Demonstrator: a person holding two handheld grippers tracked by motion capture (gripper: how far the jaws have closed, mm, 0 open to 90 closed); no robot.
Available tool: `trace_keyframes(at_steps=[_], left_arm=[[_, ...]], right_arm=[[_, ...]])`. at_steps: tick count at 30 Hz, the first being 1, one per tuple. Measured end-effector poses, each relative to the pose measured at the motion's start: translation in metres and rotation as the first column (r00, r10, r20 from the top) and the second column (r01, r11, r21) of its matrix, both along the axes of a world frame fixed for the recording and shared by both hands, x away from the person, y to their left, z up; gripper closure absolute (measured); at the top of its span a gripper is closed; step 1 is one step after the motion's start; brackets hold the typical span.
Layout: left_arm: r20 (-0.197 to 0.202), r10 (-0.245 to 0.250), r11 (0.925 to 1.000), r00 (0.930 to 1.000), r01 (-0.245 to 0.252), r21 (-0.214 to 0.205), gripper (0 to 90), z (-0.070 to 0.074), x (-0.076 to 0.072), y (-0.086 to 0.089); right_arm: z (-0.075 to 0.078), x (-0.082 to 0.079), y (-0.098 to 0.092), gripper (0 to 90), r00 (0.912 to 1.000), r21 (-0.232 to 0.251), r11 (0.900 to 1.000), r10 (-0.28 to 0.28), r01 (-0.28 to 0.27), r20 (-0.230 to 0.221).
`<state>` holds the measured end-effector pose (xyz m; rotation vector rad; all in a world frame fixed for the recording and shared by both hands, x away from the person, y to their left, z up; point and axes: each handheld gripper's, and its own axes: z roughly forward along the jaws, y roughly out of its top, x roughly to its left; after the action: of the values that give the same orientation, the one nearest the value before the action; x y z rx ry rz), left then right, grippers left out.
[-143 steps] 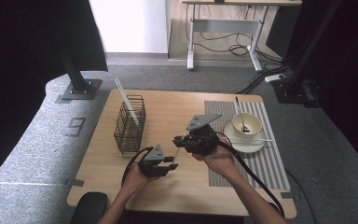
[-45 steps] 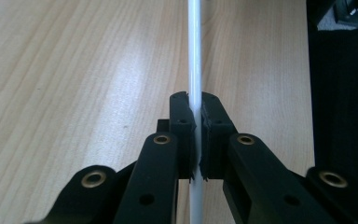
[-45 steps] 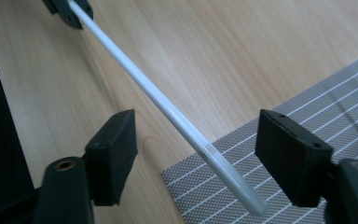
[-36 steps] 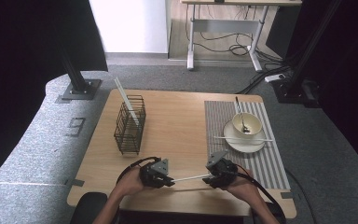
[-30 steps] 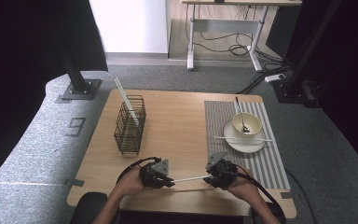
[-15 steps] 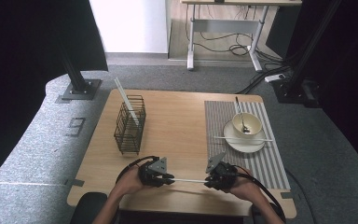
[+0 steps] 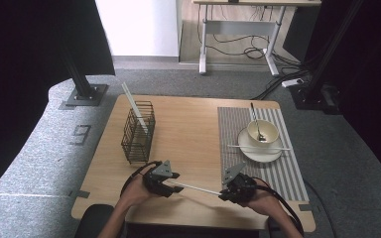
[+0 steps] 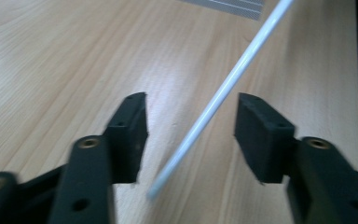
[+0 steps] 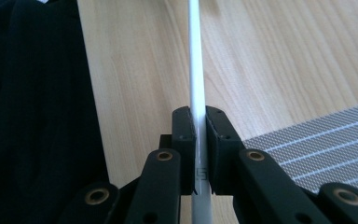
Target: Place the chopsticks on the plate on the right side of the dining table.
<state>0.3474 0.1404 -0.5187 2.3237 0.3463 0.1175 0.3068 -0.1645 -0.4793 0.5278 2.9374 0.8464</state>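
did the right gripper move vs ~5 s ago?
Yes. The right gripper, shut on the white chopstick, has come from beside the bowl back to the table's near edge.

white chopstick (image 7: 194,188); black grippers; light wood-grain table (image 7: 188,124); grey-and-white striped placemat (image 7: 287,173) right; black wire basket (image 7: 138,133) left; cream bowl (image 7: 263,132)

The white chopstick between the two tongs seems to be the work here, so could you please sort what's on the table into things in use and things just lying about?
In use:
- white chopstick
- right tongs, shut on it
- left tongs, jaws just opened, chopstick loose between them

Lying about:
- wire basket holding another white stick
- striped mat
- bowl with spoon
- saucer, stick across it
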Motion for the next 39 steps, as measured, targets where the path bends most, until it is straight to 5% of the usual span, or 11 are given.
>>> trace_keyframes(at_steps=[7, 12, 15, 17, 22, 25, 34, 38, 39], left_arm=[[-0.034, 0.111, 0.9935, 0.9932, -0.112, -0.023, 28.9, -0.007, 0.005, 0.009], [-0.057, 0.186, 0.9817, 0.9809, -0.188, -0.033, 14.7, -0.016, 0.008, 0.009], [-0.039, 0.228, 0.9735, 0.9728, -0.229, 0.002, 10.5, -0.022, 0.010, 0.007], [-0.034, 0.244, 0.9697, 0.9693, -0.243, 0.025, 0.1, -0.027, 0.010, 0.004], [-0.042, 0.272, 0.9605, 0.9614, -0.268, 0.073, 0.0, -0.035, 0.012, 0.001], [-0.021, 0.281, 0.9557, 0.9594, -0.278, 0.096, 0.0, -0.038, 0.012, -0.001], [-0.013, 0.285, 0.9559, 0.9584, -0.283, 0.077, 0.0, -0.040, 0.012, 0.000], [-0.013, 0.286, 0.9559, 0.9583, -0.284, 0.076, 0.0, -0.040, 0.012, 0.000], [-0.013, 0.285, 0.9560, 0.9584, -0.283, 0.076, 0.0, -0.040, 0.012, 0.000]], right_arm=[[0.003, -0.001, -0.010, 82.5, 0.9993, 0.019, 0.9992, -0.035, 0.034, 0.012], [0.007, -0.001, -0.018, 82.5, 0.9968, 0.037, 0.9967, -0.074, 0.072, 0.031], [0.010, 0.000, -0.023, 82.5, 0.9938, 0.047, 0.9940, -0.101, 0.099, 0.045], [0.011, 0.000, -0.026, 82.5, 0.9911, 0.055, 0.9913, -0.122, 0.119, 0.054], [0.015, 0.003, -0.035, 82.5, 0.9813, 0.072, 0.9823, -0.178, 0.173, 0.072], [0.018, 0.005, -0.042, 82.6, 0.9730, 0.087, 0.9745, -0.214, 0.207, 0.085], [0.027, 0.013, -0.064, 82.6, 0.9389, 0.144, 0.9412, -0.323, 0.305, 0.119], [0.028, 0.019, -0.075, 82.5, 0.9136, 0.152, 0.9190, -0.384, 0.364, 0.134], [0.028, 0.022, -0.083, 82.5, 0.8975, 0.152, 0.9059, -0.416, 0.395, 0.146]])
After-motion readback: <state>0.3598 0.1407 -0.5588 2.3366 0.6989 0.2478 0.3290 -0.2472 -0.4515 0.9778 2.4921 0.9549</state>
